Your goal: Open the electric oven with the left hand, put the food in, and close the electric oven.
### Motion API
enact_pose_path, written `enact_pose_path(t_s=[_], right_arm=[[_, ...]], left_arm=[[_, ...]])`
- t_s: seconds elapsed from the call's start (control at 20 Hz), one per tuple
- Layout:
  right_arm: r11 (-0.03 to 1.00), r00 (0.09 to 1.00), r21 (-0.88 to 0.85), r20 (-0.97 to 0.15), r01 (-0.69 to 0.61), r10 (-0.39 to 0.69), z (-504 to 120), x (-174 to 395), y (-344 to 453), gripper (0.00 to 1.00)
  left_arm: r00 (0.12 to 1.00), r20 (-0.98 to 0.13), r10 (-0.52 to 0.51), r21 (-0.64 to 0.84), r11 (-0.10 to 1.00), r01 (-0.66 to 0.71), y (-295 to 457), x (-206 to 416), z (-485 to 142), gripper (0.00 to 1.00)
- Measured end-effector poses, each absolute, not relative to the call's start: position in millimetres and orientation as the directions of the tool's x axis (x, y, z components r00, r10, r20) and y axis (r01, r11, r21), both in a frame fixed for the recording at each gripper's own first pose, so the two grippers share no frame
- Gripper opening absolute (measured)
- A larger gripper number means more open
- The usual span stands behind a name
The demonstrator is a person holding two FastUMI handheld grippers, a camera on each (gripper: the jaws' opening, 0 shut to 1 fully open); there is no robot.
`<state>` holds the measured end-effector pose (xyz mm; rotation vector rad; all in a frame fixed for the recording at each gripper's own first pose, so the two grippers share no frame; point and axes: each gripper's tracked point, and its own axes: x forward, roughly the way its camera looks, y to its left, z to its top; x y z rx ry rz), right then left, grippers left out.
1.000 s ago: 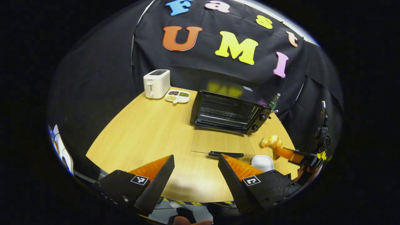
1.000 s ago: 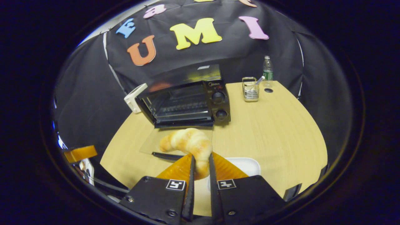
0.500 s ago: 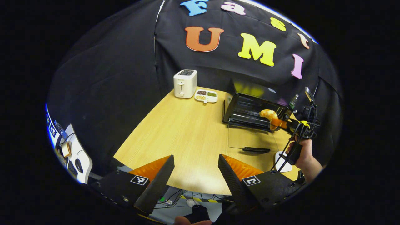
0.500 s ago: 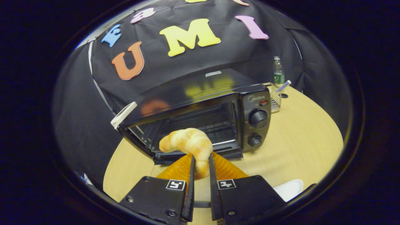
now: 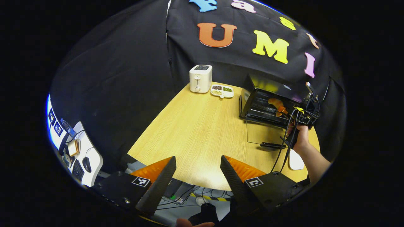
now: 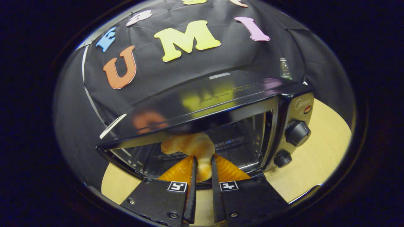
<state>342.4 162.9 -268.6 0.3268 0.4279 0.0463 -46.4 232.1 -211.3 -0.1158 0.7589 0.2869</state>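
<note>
Right gripper view: right tongs (image 6: 202,164) clenched on croissant (image 6: 189,145), inside open oven (image 6: 221,126). Left tongs (image 5: 197,171) released, near tabletop (image 5: 195,132) edge.

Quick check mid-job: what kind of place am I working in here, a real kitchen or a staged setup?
Likely a staged recording booth, not a real kitchen: black cloth walls surround one wooden table holding a toaster and the open electric oven, with cables underneath.
</note>
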Motion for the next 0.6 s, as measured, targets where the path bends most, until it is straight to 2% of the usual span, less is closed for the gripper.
enact_pose_path(t_s=[0.05,0.55,0.6], right_arm=[[0.948,0.912,0.316,-0.394,0.018,0.115,-268.4,344.0,163.5,0.24],[0.953,0.903,0.304,-0.412,0.012,0.12,-261.4,303.0,149.3,0.74],[0.952,0.902,0.305,-0.414,0.008,0.125,-258.7,293.0,148.3,0.76]], left_arm=[[0.692,-0.691,0.21,0.0,0.957,-0.291,231.5,-45.5,-210.4,0.93],[0.736,-0.661,0.147,-0.03,0.975,-0.221,200.1,-38.2,-198.5,0.93],[0.743,-0.654,0.139,-0.035,0.976,-0.213,195.6,-38.2,-197.1,0.93]])
